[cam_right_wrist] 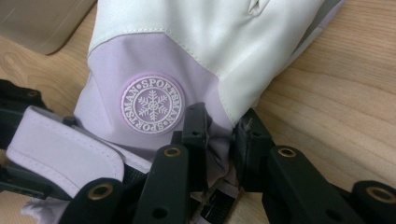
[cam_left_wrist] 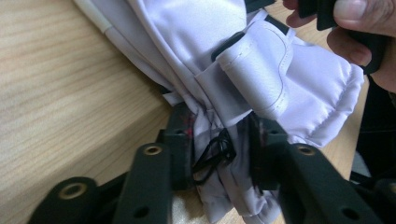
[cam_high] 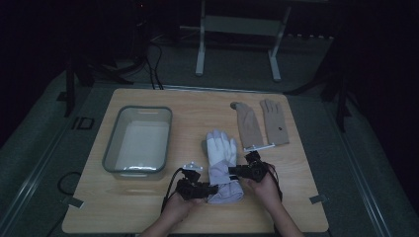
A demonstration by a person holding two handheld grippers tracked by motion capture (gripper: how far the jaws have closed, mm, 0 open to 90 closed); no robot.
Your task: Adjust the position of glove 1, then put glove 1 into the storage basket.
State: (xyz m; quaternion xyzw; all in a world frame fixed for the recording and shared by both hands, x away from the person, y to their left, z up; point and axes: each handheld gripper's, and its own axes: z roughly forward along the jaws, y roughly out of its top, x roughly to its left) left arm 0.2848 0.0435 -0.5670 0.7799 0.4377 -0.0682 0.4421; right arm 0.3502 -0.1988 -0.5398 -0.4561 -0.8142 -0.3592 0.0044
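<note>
A white and lilac ski glove [cam_high: 222, 160] lies on the wooden table [cam_high: 148, 207], fingers pointing away, cuff toward the person. My left gripper [cam_high: 210, 189] is shut on the cuff's left side, where bunched lilac fabric [cam_left_wrist: 219, 154] sits pinched between its jaws. My right gripper [cam_high: 232, 170] is shut on the glove's right edge near the wrist, just beside the round snowflake badge [cam_right_wrist: 152, 105]. The wrist strap [cam_right_wrist: 60, 149] sticks out loose at the left of the right gripper view. A hand holds each gripper.
A grey plastic tub [cam_high: 138, 140] stands left of the glove. A pair of tan gloves [cam_high: 262, 123] lies flat at the back right of the table. Beyond the table are a white stand's legs [cam_high: 237, 44] and cables on the floor.
</note>
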